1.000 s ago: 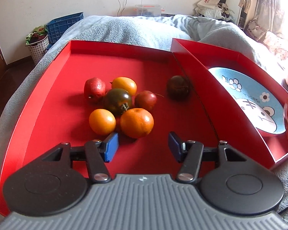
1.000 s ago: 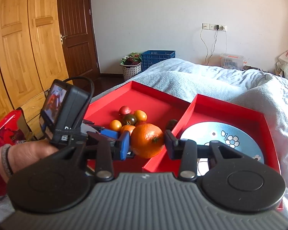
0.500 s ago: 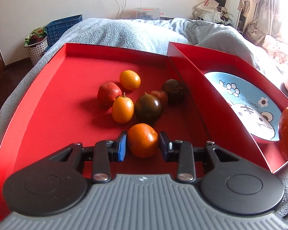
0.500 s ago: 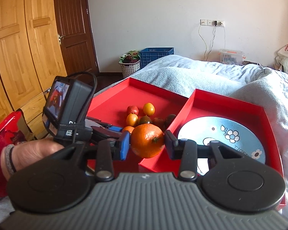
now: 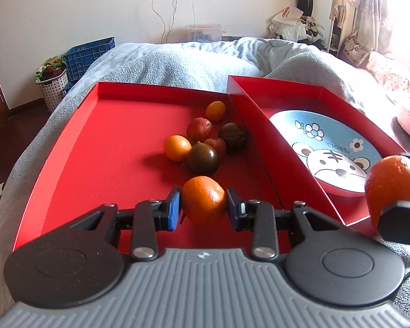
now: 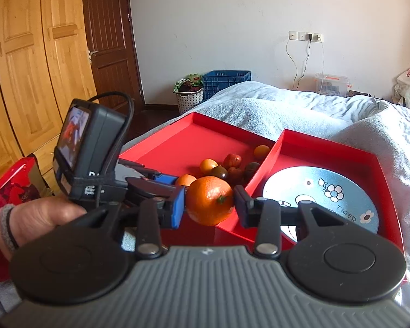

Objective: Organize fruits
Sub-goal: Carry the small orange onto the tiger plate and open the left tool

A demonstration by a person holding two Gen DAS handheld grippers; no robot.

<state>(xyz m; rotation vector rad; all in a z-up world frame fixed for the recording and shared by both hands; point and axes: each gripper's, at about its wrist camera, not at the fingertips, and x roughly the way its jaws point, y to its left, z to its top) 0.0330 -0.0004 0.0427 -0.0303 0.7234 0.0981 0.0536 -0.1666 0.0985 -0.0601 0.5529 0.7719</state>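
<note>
While both grippers are loaded, the step in hand is judged to be the carry to the plate.

Item, left gripper [image 5: 204, 208]: jaws clamped on an orange [image 5: 203, 203], held at mid-height between the blue pads; the left red tray [image 5: 101, 147] lies beneath and ahead of the jaws.

Item, right gripper [image 6: 209, 205]: jaws clamped on a second orange [image 6: 210, 201], held just over the near corner where the two trays meet.

Item, blue plate [image 5: 328, 147]: set in the right red tray [image 5: 341, 95], ahead and to the right of the left jaws, bare of fruit.

Item, loose fruit [image 5: 202, 158]: six small pieces clustered ahead of the left jaws, against the tray's right wall.

Handling advice: the grip is to be kept steady and the fruit lifted clear of the tray wall before being carried across. Each orange is best lowered onto the plate before release, since round fruit is judged likely to roll.
</note>
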